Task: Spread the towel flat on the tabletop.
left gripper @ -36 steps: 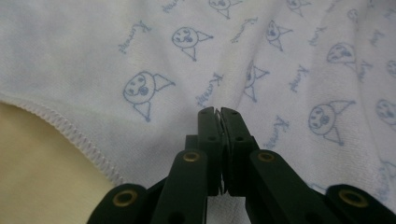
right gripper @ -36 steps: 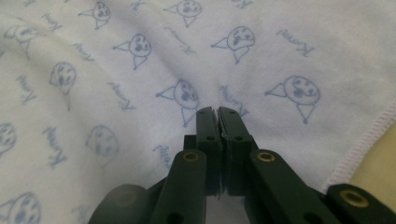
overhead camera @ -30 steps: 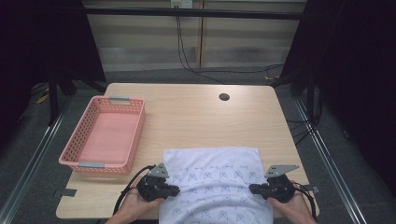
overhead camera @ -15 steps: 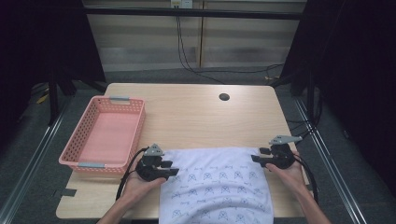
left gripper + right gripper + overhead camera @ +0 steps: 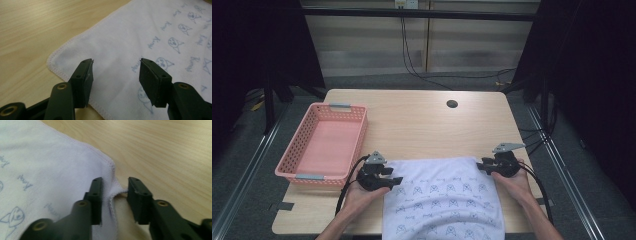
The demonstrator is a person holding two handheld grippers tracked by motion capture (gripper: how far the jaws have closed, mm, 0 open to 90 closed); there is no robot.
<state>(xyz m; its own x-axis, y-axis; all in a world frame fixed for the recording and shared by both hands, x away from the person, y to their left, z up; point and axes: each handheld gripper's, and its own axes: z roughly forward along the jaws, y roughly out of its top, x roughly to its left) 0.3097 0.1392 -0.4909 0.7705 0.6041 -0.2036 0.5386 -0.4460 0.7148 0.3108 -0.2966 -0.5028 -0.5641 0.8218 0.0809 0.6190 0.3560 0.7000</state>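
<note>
Two grippers sit at the near corners of a white cloth (image 5: 443,200) printed with small blue figures, which lies flat on the wooden table (image 5: 422,120) at the 6 o'clock edge of the high view and hangs slightly over that edge.

The left gripper (image 5: 395,181) rests at the cloth's far-left corner, at about 7 o'clock in the high view. In the left gripper view the left gripper (image 5: 115,80) has its jaws standing well apart over the hemmed corner of the cloth (image 5: 140,45); they have just been opening, and the pads press on nothing.

The right gripper (image 5: 482,166) rests at the cloth's far-right corner, at about 5 o'clock. In the right gripper view the right gripper (image 5: 114,195) has its jaws narrowly apart, having just been closing, with a raised fold of the cloth's hem (image 5: 115,192) between them; the fold touches the right pad, but no firm clamp shows.

A pink basket (image 5: 307,175) stands at 9 o'clock on the table, well apart from the cloth.
</note>
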